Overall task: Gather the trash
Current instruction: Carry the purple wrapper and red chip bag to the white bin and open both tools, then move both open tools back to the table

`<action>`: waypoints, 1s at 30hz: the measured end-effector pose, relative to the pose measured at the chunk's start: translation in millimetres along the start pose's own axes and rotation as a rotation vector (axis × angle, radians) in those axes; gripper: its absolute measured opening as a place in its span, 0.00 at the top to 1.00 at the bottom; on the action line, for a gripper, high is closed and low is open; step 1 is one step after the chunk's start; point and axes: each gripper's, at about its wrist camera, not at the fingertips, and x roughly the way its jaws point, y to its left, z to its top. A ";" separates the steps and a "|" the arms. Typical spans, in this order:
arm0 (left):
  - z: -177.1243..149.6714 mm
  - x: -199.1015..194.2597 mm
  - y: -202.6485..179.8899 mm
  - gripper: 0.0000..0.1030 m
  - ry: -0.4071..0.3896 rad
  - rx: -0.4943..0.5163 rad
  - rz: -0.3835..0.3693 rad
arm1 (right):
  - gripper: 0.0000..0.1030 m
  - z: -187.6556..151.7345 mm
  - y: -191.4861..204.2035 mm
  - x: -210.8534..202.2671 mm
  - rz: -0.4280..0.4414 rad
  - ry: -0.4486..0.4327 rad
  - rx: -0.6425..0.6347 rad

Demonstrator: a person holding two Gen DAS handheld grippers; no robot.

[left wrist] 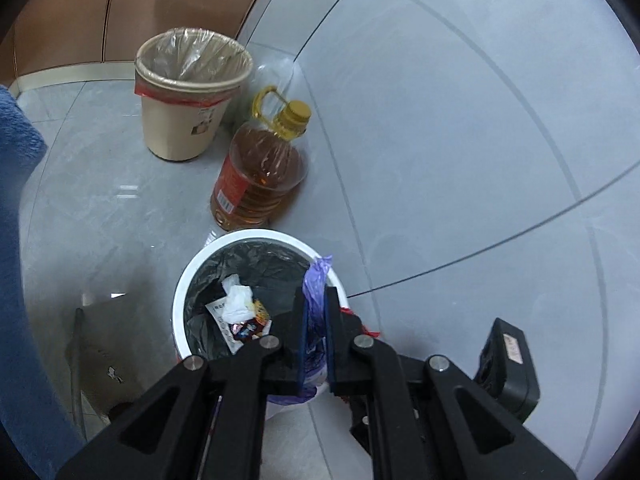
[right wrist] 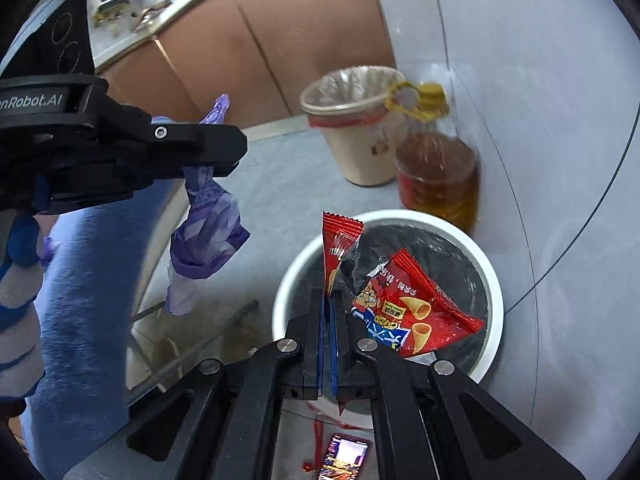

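Clamped between the pads of my right claw (right wrist: 329, 312), the red snack bag (right wrist: 404, 312) hangs over the near rim of the white bin (right wrist: 490, 280). My left claw (left wrist: 314, 312) pinches a crumpled purple wrapper (left wrist: 316, 276) at the bin's right rim. Judging the risk: the snack bag spreads wide and is held only by one corner, so it could catch the rim and slide to the floor; the light purple wrapper, hanging beside the bin, could drift outside. Only the left view shows tissue and scraps (left wrist: 240, 308) already inside the black liner. Only the right view shows a phone (right wrist: 340, 458) below the bin, and the wrapper dangling loose.
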 end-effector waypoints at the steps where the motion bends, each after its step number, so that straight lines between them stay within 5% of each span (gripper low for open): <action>1: 0.7 6.4 1.1 0.93 0.004 0.006 0.016 | 0.96 0.6 -4.0 3.8 -0.003 0.005 0.006; 7: 4.0 37.8 12.8 0.85 0.032 -0.021 0.031 | 0.93 -0.3 -16.4 21.8 -0.029 0.027 0.027; 9: 2.1 39.5 16.7 0.69 0.037 -0.032 0.035 | 0.79 -4.0 -15.9 20.3 -0.039 0.027 0.035; 14: -0.1 38.9 23.9 0.62 0.039 -0.061 0.024 | 0.72 -10.4 -14.1 15.7 -0.058 0.027 0.033; 21: -10.7 -9.5 13.0 0.62 -0.029 -0.021 0.019 | 0.66 -7.4 2.4 1.6 -0.068 0.005 0.004; 25: -21.2 -54.5 9.4 0.62 -0.081 -0.012 0.019 | 0.52 -2.5 11.1 -4.5 -0.097 0.000 -0.016; 30: -36.8 -113.1 10.6 0.62 -0.148 -0.008 0.013 | 0.47 8.6 15.7 -9.0 -0.153 0.021 -0.017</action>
